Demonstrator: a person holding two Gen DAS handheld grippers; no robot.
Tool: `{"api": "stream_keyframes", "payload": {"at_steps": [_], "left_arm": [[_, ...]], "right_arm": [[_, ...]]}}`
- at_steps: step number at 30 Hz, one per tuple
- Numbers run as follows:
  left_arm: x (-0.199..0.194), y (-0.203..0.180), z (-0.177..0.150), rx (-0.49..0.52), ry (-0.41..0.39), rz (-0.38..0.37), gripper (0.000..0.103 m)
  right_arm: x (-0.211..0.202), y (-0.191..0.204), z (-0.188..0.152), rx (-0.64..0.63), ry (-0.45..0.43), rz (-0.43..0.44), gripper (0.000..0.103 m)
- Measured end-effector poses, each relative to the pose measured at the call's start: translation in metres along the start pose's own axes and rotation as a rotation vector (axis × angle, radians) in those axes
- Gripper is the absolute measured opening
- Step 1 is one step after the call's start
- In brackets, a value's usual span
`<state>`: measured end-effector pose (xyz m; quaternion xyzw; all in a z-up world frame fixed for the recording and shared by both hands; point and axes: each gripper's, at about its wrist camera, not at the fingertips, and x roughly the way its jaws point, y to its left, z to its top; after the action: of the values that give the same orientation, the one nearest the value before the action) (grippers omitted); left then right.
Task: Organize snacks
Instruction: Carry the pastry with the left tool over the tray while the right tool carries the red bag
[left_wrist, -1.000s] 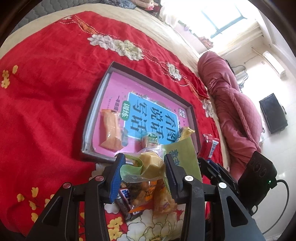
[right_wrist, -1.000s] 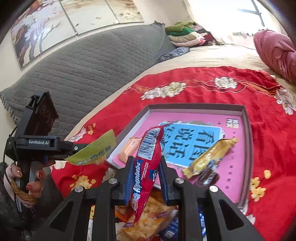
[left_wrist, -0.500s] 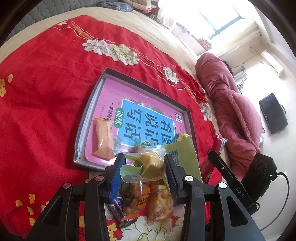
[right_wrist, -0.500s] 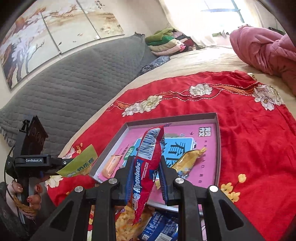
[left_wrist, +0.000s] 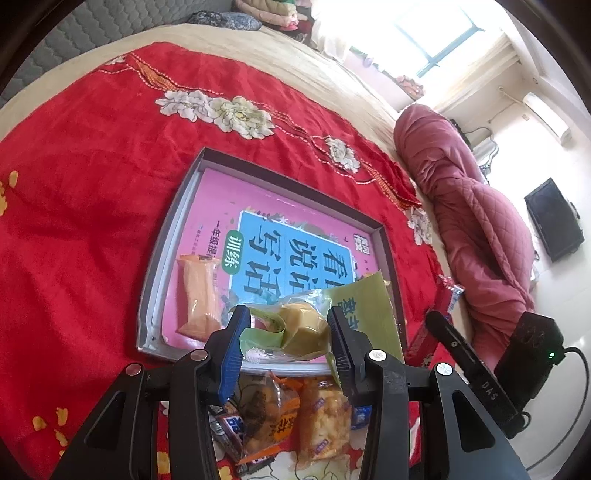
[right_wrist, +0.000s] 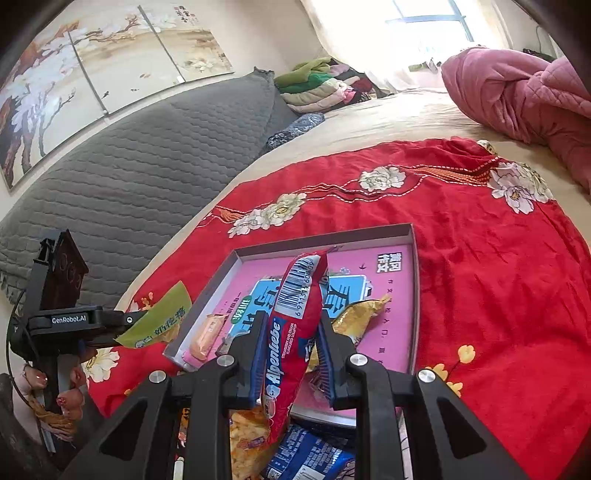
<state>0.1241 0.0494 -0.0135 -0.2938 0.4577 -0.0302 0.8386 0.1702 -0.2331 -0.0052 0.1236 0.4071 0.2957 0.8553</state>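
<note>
Left wrist view: the left gripper (left_wrist: 286, 325) pinches a clear-and-green plastic snack packet with a yellow block inside (left_wrist: 295, 325), held above the near rim of a shallow grey cardboard tray (left_wrist: 162, 251). The tray is lined with a pink booklet with a blue title panel (left_wrist: 295, 251), and an orange wrapped snack (left_wrist: 197, 291) lies in its near left part. Loose snack packs (left_wrist: 291, 417) lie under the gripper on the red flowered bedspread (left_wrist: 85, 192).

Right wrist view: the right gripper (right_wrist: 291, 328) is pressed tight on a long red Alpenliebe candy packet (right_wrist: 291, 325), standing up between the pads over the tray's near edge. A gold wrapped snack (right_wrist: 354, 317) lies in the tray just beyond. Behind are a grey quilted headboard (right_wrist: 129, 170), a flower painting (right_wrist: 92, 66), and a pink quilt (right_wrist: 517, 99).
</note>
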Motion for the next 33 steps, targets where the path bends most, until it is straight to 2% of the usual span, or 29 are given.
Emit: {"api": "stream_keyframes", "payload": {"at_steps": [8, 20, 33], "left_arm": [[0.016, 0.004, -0.001, 0.006, 0.01, 0.044, 0.045], [0.037, 0.006, -0.005, 0.068, 0.01, 0.144, 0.045], [0.046, 0.005, -0.008, 0.096, 0.008, 0.172, 0.045]], "right_arm": [[-0.002, -0.012, 0.001, 0.036, -0.01, -0.022, 0.026], [0.005, -0.022, 0.001, 0.038, 0.003, -0.089, 0.026], [0.018, -0.031, 0.002, 0.02, 0.024, -0.179, 0.026]]}}
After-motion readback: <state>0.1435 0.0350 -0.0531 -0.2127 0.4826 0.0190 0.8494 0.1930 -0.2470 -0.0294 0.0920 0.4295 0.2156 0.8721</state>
